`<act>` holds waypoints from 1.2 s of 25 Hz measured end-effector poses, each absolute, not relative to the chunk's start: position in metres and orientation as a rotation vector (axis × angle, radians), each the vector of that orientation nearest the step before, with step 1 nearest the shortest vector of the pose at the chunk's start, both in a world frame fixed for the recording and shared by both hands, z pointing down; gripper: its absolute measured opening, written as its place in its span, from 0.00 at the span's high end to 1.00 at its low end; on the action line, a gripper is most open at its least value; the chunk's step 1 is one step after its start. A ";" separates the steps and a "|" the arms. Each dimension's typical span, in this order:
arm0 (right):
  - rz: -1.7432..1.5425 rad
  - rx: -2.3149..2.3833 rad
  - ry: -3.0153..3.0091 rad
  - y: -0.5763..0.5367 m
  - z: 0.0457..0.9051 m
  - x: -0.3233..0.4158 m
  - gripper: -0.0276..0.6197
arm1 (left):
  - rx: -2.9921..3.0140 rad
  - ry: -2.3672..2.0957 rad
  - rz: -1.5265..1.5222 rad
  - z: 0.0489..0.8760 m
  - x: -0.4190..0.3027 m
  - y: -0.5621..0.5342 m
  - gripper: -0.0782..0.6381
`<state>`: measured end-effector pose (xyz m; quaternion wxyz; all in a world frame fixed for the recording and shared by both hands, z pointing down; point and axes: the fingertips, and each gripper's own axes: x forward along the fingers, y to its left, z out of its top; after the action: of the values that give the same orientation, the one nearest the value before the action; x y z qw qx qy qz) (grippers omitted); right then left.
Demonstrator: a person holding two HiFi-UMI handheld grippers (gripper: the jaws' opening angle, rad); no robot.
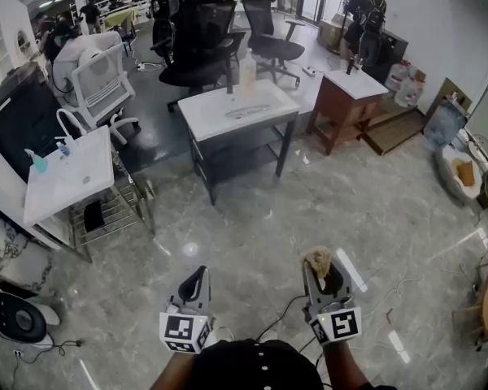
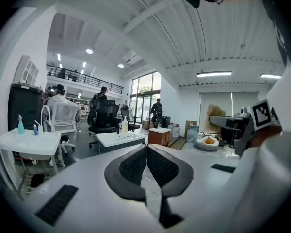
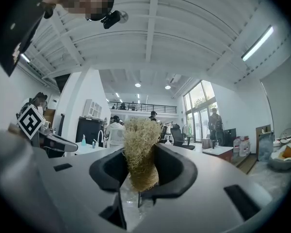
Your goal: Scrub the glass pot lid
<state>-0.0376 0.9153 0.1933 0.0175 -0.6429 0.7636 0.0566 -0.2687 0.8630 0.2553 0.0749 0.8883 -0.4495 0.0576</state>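
The person stands on a grey marbled floor (image 1: 252, 218) with both grippers held low and side by side, marker cubes toward the body. The left gripper (image 1: 197, 276) has its jaws pressed together with nothing between them; in the left gripper view the ribbed black pads (image 2: 135, 165) meet along a thin line. The right gripper (image 1: 320, 268) has its jaws clamped on a tan, fibrous loofah scrubber (image 1: 317, 259), which in the right gripper view stands upright between the pads and rises above them (image 3: 139, 140). Both grippers are in the air, touching nothing else. Ahead, well apart from them, stands a white sink desk (image 1: 207, 124) on a dark frame. On its top, near the middle, lies a pale round shape with a rim that looks like the glass pot lid (image 1: 246, 111), though it is too small to be sure. A clear pump bottle (image 1: 248, 70) stands at the back of that desk. To the left is a second white sink desk (image 1: 65, 181) with a blue bottle (image 1: 39, 163), and to the right a brown cabinet (image 1: 342, 108) with a white top. Black office chairs (image 1: 199, 47) stand behind the middle desk, and a person with a backpack (image 1: 366, 10) stands farther back.
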 end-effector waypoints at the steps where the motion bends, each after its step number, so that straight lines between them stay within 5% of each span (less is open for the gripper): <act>1: 0.177 -1.995 2.361 0.914 0.193 -0.041 0.73 | 2.664 -1.347 0.170 0.256 -0.272 0.862 0.85; 17: 0.146 -2.052 2.309 0.917 0.207 -0.098 0.73 | 2.694 -1.317 0.183 0.263 -0.339 0.855 0.85; 30: 0.104 -2.031 2.313 0.859 0.216 -0.066 0.73 | 2.671 -1.321 0.196 0.271 -0.308 0.805 0.85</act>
<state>-0.0662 0.8594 0.2160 0.0309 -0.6591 0.7506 0.0337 -0.3081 0.8052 0.2706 0.0776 0.8917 -0.4412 0.0653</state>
